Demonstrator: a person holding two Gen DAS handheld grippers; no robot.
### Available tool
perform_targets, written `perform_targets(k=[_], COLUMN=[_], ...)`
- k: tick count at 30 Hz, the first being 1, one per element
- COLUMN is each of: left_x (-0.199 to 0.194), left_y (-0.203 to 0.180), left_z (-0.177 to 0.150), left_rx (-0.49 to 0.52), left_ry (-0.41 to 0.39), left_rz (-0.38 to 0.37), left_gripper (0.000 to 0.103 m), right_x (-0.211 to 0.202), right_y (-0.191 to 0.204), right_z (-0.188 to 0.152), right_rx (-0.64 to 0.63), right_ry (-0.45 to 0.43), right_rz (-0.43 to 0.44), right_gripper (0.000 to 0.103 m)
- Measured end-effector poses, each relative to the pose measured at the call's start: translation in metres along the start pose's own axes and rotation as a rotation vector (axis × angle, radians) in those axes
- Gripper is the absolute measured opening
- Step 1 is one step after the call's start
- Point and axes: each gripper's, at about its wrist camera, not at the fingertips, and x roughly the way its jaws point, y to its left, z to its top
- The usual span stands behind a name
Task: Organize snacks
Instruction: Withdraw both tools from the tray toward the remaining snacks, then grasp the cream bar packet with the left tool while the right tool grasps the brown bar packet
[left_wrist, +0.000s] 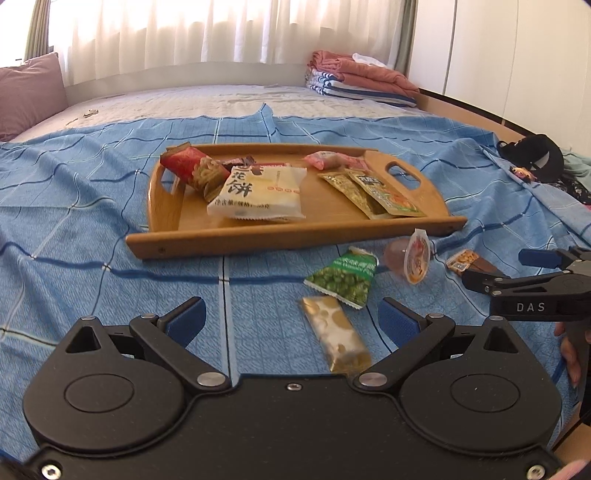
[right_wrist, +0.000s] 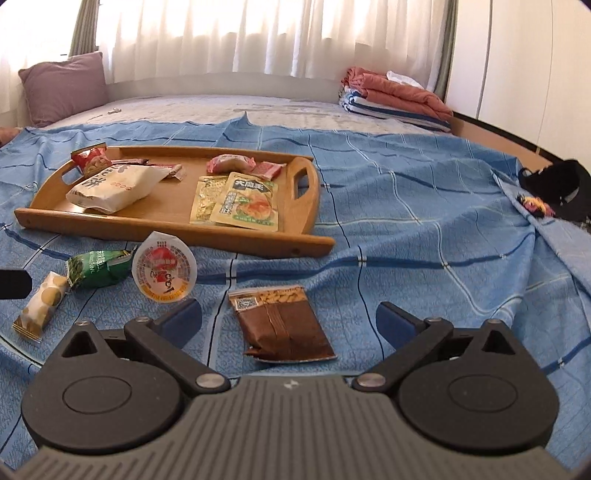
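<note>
Wooden tray (right_wrist: 280, 242) sat mid-bed, open blue sheet (right_wrist: 424, 240) to its right. Your right gripper (right_wrist: 288, 325) stood released, brown peanut packet (right_wrist: 282, 325) lying untouched between its fingers. Your left gripper (left_wrist: 293, 325) likewise released, gold bar (left_wrist: 338, 338) between its fingers.

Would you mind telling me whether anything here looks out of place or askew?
Four snacks lie off the wooden tray on the bedsheet: jelly cup tipped on its side, green pea packet, gold bar, brown packet.
</note>
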Motion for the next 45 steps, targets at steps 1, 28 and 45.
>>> perform_targets(k=[1,28,45], left_x=[0.001,0.023,0.016], left_y=[-0.002,-0.035,-0.028], left_z=[-0.003,-0.019,-0.016], left_rx=[-0.001,0.042,0.025], left_ry=[0.003,0.012,0.004], left_rz=[0.002,0.030,0.027], left_gripper=[0.100,0.073,0.030], right_x=[0.002,0.017,0.017], right_y=[0.000,-0.004,-0.004], right_z=[-0.002,-0.013,-0.013], right_rx=[0.007,0.079,0.079], right_ry=[0.003,0.041,0.042], right_rz=[-0.003,0.012,0.012], right_gripper=[0.103,0.103,0.103])
